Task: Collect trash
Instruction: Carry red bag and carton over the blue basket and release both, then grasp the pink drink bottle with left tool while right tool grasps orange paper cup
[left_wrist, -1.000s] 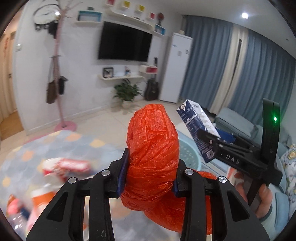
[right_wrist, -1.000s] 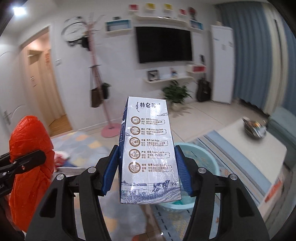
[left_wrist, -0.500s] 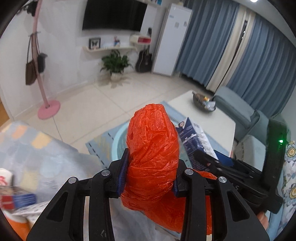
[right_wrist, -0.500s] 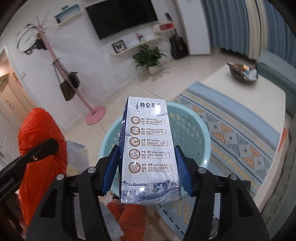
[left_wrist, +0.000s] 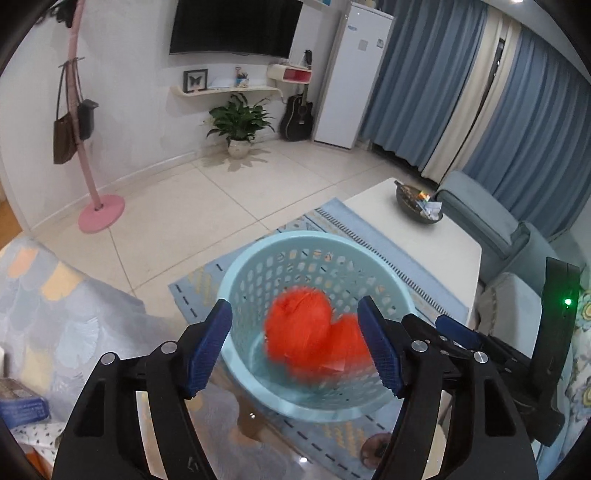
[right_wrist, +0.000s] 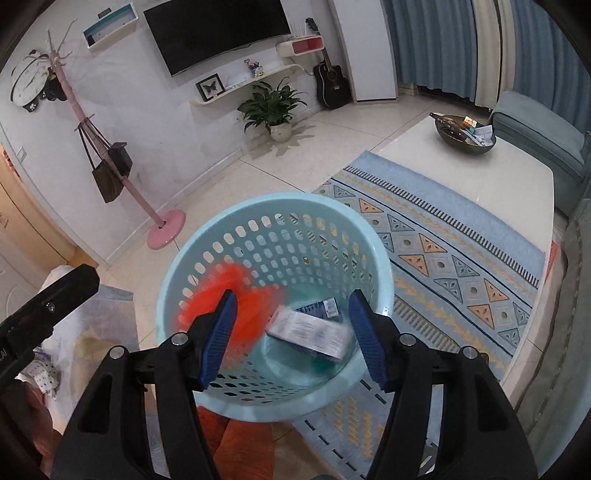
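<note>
My left gripper (left_wrist: 295, 347) and right gripper (right_wrist: 291, 336) hang with jaws opening, empty, over the basket (right_wrist: 207, 229); orange bag (left_wrist: 299, 328) and carton (right_wrist: 310, 332) lie inside. White bench (right_wrist: 491, 177) stands right, bare floor (left_wrist: 192, 206) far.

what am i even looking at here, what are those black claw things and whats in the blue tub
Those are two handheld grabbing tools, one in each of a person's hands; there is no robot. Each carries a wide-angle camera looking along its two fingers, so one picture comes from the left claw and the other from the right claw.

Both point down into a pale blue basket standing on a patterned rug. Inside it are a crumpled orange plastic bag, blurred as if falling, and a milk carton.

Neither claw holds anything: both sets of jaws are opening, with nothing between the blue pads. A white table with a dark bowl stands nearby.
</note>
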